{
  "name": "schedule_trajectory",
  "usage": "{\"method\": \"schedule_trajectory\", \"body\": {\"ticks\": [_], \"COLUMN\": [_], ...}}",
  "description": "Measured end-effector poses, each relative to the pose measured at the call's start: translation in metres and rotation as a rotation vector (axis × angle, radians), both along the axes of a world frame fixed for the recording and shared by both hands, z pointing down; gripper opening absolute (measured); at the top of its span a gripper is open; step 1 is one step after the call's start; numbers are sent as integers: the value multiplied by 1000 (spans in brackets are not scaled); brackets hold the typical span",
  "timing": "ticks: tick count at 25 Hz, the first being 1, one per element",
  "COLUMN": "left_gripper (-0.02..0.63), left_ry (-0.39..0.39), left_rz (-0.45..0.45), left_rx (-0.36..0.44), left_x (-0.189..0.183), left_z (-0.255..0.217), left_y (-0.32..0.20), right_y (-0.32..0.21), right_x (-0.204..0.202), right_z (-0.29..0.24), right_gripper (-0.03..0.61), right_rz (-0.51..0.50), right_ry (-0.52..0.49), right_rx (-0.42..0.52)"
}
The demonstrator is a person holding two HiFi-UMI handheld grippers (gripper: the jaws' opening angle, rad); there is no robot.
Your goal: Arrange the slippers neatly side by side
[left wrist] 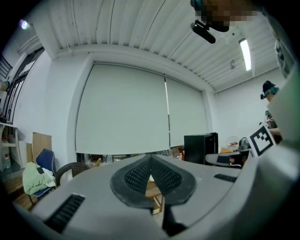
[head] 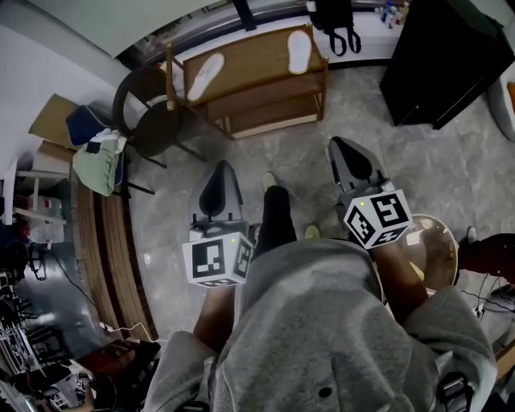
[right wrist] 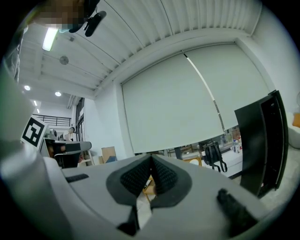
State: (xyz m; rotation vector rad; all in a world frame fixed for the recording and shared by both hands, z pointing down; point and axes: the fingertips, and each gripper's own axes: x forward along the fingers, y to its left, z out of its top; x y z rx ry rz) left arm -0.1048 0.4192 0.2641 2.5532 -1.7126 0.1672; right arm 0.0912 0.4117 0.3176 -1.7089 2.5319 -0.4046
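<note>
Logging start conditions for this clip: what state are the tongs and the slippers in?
left tongs: shut, empty.
right tongs: shut, empty.
left-end slipper: lying flat on top of the wooden rack, untouched.
right-end slipper: lying flat at the other end, well apart from its mate.

In the left gripper view the left gripper (left wrist: 151, 161), jaws pressed together, fills the lower half with its grey body. The wooden rack (left wrist: 155, 194) shows only as a sliver beneath the pads. A pale speck (left wrist: 151, 177) in the slit above it is too small to name. The right gripper (right wrist: 151, 164), also closed, masks the rack the same way in its own view and leaves a thin strip. There the black cabinet (right wrist: 262, 145) is cut by the right edge. In the head view the person's grey hoodie (head: 322, 322) covers the floor below. The rack's lower shelves sit mostly hidden under its top board, and a black bag (head: 334, 24) runs off the top edge.
</note>
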Motion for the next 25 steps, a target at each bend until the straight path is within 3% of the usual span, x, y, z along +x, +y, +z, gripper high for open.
{"method": "schedule_trajectory", "body": {"ticks": [10, 25], "left_gripper": [13, 12], "left_ry": [22, 54], "left_rz": [22, 17], "left_rx": [-32, -106], "left_x": [8, -20], "left_z": [17, 34], "left_y": [-59, -186], "right_y": [-51, -179], "right_x": [6, -21], "right_z": [15, 23], "right_gripper": [25, 25], "right_rz": [11, -11], "right_ry": [11, 26], "right_rx": [-35, -103]}}
